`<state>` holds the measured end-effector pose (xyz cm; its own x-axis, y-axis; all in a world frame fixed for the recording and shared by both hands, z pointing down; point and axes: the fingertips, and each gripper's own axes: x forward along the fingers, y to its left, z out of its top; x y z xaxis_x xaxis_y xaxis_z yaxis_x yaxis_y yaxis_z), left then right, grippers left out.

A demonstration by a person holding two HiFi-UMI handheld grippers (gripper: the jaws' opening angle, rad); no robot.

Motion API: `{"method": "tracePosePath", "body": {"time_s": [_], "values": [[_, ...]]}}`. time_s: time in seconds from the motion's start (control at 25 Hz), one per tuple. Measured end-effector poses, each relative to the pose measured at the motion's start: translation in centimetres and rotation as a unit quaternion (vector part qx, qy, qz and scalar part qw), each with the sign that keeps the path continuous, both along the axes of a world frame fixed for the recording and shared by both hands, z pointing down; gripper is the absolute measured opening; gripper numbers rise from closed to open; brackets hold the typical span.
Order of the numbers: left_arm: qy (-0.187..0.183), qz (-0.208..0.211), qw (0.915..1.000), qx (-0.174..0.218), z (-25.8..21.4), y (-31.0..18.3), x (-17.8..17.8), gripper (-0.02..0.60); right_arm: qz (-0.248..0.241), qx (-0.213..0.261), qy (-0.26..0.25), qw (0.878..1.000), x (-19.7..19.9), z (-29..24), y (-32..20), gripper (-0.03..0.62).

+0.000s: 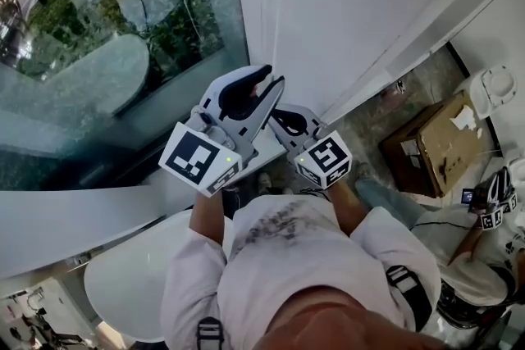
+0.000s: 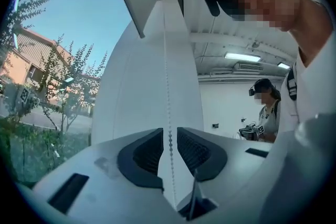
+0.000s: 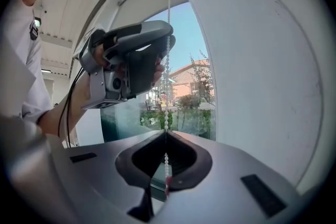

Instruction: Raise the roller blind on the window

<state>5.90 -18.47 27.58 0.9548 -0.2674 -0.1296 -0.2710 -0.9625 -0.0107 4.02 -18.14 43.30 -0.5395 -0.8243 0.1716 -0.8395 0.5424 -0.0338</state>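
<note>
Here the right gripper (image 3: 166, 131) pinches the bead chain (image 3: 167, 60), left gripper (image 2: 168, 131) fingers (image 2: 144, 152) slightly spread around it, top unseen.

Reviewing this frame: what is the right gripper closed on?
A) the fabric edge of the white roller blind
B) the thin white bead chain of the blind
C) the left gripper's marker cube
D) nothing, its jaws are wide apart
B: in the right gripper view, the right gripper has its jaw tips together on the thin white bead chain, which runs straight up from them.
</note>
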Motion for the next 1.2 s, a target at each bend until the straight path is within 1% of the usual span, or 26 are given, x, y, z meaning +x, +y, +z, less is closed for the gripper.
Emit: {"method": "tracePosePath", "body": {"time_s": [0.08, 0.12, 0.16, 0.28, 0.36, 0.56, 0.72, 1.2], "values": [[-0.001, -0.003, 1.0000, 0.005, -0.7, -0.3, 0.4, 0.061, 0.000, 0.000, 0.001, 1.000, -0.1, -0.1, 0.0, 0.061], [-0.003, -0.005, 1.0000, 0.008, -0.8, -0.4, 0.5, 0.017, 0.000, 0.000, 0.001, 1.000, -0.1, -0.1, -0.1, 0.061], [-0.005, -0.006, 0.9999, 0.010, -0.8, -0.4, 0.6, 0.012, 0.001, 0.000, 0.001, 1.000, -0.1, 0.0, -0.1, 0.061], [-0.008, -0.024, 0.9996, 0.016, -0.6, -0.3, 0.5, 0.009, 0.003, -0.001, 0.000, 1.000, -0.2, 0.1, -0.2, 0.061], [-0.003, -0.033, 0.9993, 0.018, -0.4, -0.4, 0.3, 0.009, 0.005, -0.001, 0.000, 1.000, -0.1, 0.2, -0.3, 0.061], [-0.008, -0.035, 0.9993, 0.005, 0.4, -0.4, 0.4, 0.008, 0.005, -0.013, 0.011, 1.000, 0.1, 1.2, -0.5, 0.061], [-0.016, -0.040, 0.9991, 0.008, 2.2, -0.6, 0.2, 0.008, 0.003, -0.030, 0.018, 0.999, 0.1, 2.7, -0.3, 0.061], [-0.035, -0.054, 0.9974, -0.033, 7.8, -1.1, 0.2, 0.009, -0.002, -0.090, 0.037, 0.995, 0.2, 8.2, -0.2, 0.061]]}}
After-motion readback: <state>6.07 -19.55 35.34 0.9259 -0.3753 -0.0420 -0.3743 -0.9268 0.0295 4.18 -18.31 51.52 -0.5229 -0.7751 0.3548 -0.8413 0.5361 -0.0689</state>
